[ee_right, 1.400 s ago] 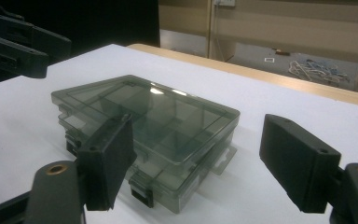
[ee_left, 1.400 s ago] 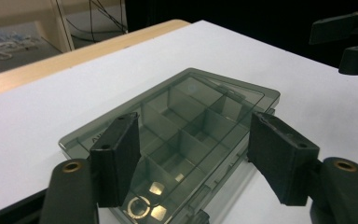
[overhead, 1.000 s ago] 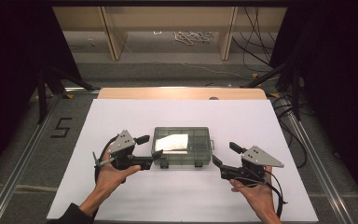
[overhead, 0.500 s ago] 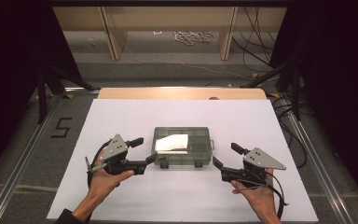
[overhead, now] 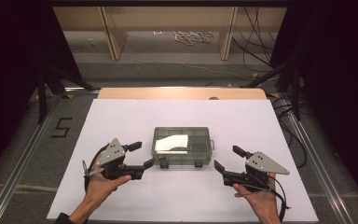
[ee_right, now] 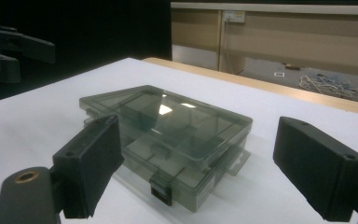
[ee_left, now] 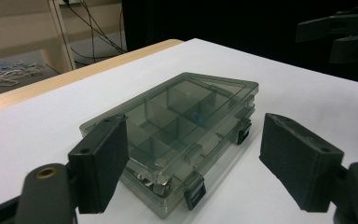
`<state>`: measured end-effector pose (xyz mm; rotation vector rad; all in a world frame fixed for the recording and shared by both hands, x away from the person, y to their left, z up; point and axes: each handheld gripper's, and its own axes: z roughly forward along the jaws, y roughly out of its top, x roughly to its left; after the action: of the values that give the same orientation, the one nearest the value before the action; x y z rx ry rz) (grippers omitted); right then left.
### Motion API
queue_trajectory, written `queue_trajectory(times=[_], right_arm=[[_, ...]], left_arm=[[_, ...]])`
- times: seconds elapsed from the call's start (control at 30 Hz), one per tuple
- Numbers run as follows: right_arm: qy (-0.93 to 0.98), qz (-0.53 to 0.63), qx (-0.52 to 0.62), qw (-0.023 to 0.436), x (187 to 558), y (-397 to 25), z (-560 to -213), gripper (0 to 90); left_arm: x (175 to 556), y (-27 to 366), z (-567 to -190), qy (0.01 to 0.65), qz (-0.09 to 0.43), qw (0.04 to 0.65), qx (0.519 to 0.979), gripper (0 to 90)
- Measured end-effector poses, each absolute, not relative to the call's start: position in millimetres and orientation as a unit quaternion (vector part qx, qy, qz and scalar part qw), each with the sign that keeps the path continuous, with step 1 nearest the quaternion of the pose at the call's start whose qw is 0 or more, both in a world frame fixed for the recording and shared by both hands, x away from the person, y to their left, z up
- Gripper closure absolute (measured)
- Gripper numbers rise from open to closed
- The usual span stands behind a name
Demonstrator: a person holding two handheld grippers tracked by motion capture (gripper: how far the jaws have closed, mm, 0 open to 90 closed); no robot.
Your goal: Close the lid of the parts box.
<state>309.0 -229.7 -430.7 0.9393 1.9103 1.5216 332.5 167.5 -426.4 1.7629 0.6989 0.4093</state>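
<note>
A smoky clear compartment box [overhead: 193, 148] lies with its lid down in the middle of the white table [overhead: 121, 121]. Two black latches [overhead: 163, 164] sit on its near edge, and a white patch shows at its left half. My left gripper [overhead: 142, 155] is open just left of the box's near left corner, apart from it. My right gripper [overhead: 228, 157] is open a little right of the near right corner. The left gripper view has the box [ee_left: 177, 130] ahead of the open left gripper [ee_left: 196, 158]. The right gripper view has the box [ee_right: 168, 121] ahead of the open right gripper [ee_right: 200, 158].
The table's wooden far edge [overhead: 182, 93] borders a dark floor with cables [overhead: 191, 36] and wooden shelf legs. A metal rail [overhead: 23, 154] runs along the left side and another along the right. White tabletop surrounds the box on all sides.
My left gripper has drawn back from the box's near left corner, moving left and toward the person. The right gripper has shifted only slightly. The box has not moved.
</note>
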Motion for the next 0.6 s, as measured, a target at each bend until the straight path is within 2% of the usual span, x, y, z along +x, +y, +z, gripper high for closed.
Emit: queue_trajectory(times=[0.6], right_arm=[[0.71,0.564,0.336,0.255,293,-227,-429,16.0]], left_arm=[[318,172,-428,0.298,0.187,0.57,0.743,23.2]])
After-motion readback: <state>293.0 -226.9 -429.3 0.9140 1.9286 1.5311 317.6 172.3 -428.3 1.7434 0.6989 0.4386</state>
